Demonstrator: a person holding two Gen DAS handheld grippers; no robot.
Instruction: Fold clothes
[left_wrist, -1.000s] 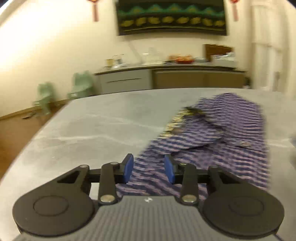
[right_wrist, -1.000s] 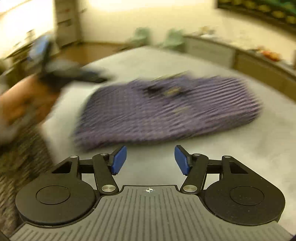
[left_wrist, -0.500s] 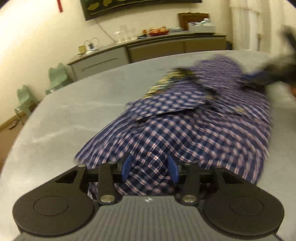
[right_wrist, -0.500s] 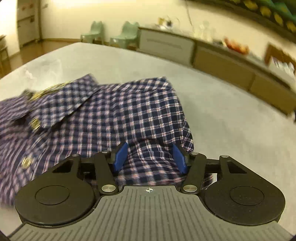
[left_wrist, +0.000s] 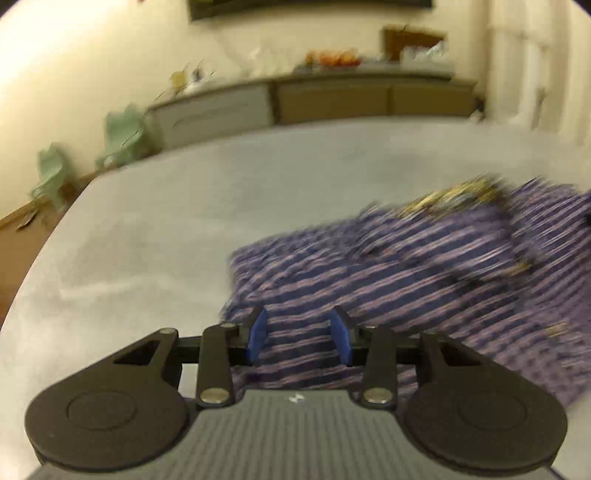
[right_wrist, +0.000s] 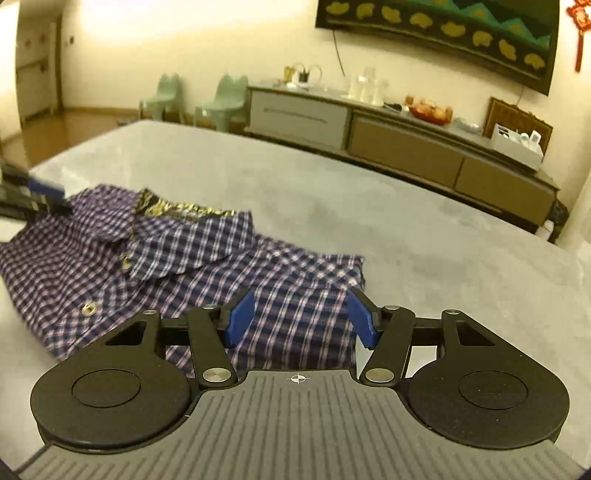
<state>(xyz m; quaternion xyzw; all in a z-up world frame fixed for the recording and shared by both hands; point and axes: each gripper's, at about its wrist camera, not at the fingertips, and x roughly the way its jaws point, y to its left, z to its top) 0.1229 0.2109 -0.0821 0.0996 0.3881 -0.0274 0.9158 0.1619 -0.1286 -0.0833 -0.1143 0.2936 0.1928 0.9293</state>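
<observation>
- The left gripper (left_wrist: 299, 338) hovered over the near left corner of the blue-and-white checked button-up shirt (right_wrist: 207, 258), its jaws partly apart with blurred cloth showing between the blue pads but nothing visibly pinched.
- The shirt lay already folded into a compact rectangle on the grey marbled surface (right_wrist: 406, 221), collar and gold-patterned neck lining (right_wrist: 184, 212) uppermost.
- The right gripper (right_wrist: 301, 319) sat over the shirt's near right edge, jaws opening, cloth visible between the pads but not pressed.
- Risk, as I judged it: closing either gripper on only the top layer could drag the fold open, and uneven pulls from the two sides might skew the collar or slide the whole bundle across the smooth surface.
</observation>
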